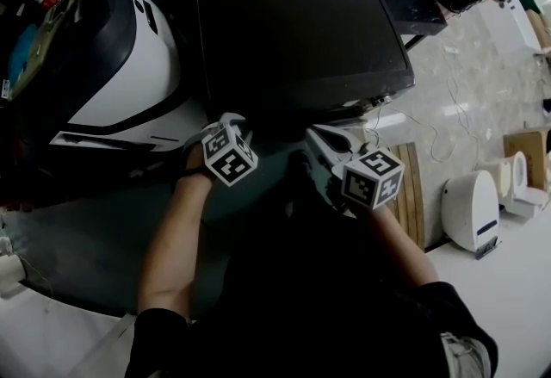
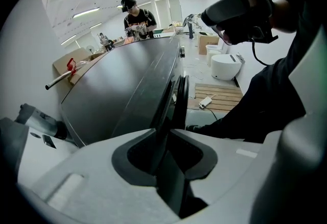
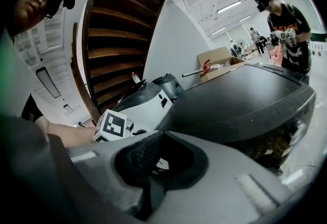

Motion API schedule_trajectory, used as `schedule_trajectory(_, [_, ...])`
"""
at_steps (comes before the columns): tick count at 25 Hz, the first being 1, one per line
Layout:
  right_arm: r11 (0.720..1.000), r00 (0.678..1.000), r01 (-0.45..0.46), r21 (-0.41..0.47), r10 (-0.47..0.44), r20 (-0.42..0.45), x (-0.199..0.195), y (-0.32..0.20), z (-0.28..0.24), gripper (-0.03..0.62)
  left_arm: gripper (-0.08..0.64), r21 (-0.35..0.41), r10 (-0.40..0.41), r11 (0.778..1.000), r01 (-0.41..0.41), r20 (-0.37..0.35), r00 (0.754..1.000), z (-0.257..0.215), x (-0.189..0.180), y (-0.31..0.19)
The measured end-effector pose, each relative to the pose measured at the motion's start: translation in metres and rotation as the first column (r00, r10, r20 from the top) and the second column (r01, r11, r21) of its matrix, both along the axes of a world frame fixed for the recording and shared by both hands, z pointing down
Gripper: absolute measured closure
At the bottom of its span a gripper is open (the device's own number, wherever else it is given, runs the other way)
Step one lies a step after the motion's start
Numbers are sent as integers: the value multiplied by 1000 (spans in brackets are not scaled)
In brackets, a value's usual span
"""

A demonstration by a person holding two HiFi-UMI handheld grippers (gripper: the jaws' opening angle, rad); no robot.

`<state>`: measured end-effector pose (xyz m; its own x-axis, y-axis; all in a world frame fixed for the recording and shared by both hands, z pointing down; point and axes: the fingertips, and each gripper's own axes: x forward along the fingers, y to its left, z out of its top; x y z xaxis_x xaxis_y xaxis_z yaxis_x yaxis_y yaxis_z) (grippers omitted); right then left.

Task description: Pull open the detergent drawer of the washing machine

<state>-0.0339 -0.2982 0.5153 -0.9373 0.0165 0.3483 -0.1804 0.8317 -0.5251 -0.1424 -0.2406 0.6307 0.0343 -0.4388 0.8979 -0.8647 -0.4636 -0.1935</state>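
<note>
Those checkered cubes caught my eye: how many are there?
2: one cube on the left gripper, the other cube on the right gripper. Nothing suggests hidden ones.

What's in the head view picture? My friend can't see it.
Seen from above, a person's left gripper and right gripper, each with a black-and-white marker cube, are at the front edge of a dark-topped washing machine. A white appliance stands left.

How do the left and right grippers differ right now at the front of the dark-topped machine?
Grip: the left gripper is closed on a thin dark panel edge; the right gripper has its jaws together on nothing.
Place: the left gripper is by the left front corner of the dark-topped machine; the right gripper is nearer the middle of that front.
Shared: both sit at the machine's front edge, apart from each other.
</note>
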Motion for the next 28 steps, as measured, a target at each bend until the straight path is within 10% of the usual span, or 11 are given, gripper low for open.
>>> schedule_trajectory(28, [994, 998, -65, 91, 65, 4, 58, 64, -21, 589, 456, -7, 64, 998, -64, -51, 997, -5, 68, 64])
